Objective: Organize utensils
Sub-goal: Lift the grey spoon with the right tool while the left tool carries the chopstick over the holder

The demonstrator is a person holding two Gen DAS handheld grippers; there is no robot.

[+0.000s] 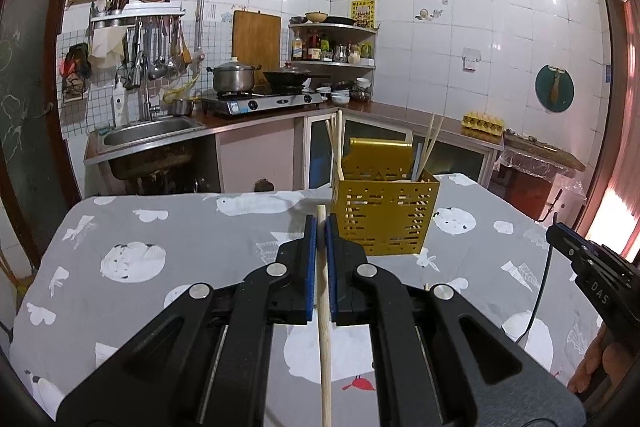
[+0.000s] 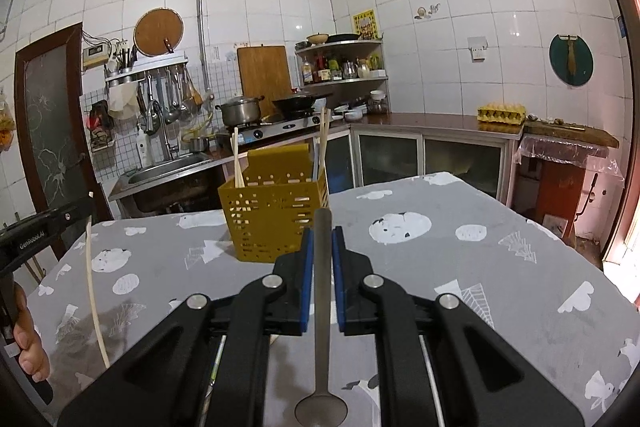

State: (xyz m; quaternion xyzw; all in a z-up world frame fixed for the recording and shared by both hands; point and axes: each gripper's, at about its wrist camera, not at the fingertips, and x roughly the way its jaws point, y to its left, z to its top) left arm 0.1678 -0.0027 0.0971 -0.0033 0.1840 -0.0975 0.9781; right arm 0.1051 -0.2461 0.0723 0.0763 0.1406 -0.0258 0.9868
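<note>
Left hand-held gripper (image 1: 321, 227) clenched on wooden chopstick (image 1: 325, 327); right hand-held gripper (image 2: 322, 239) grasping metal spoon (image 2: 322, 307). Both raised over desk (image 2: 460, 267), near yellow holder (image 2: 274, 219). Best: tip upright, lower into separate compartments, then release.

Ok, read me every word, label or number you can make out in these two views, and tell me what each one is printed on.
"DAS" on the side of the right gripper body.
"GenRobot.AI" on the side of the left gripper body.
Yellow poster on the tiled wall: print too small to read.
Bottle labels on the corner shelf: too small and blurred to read.
</note>
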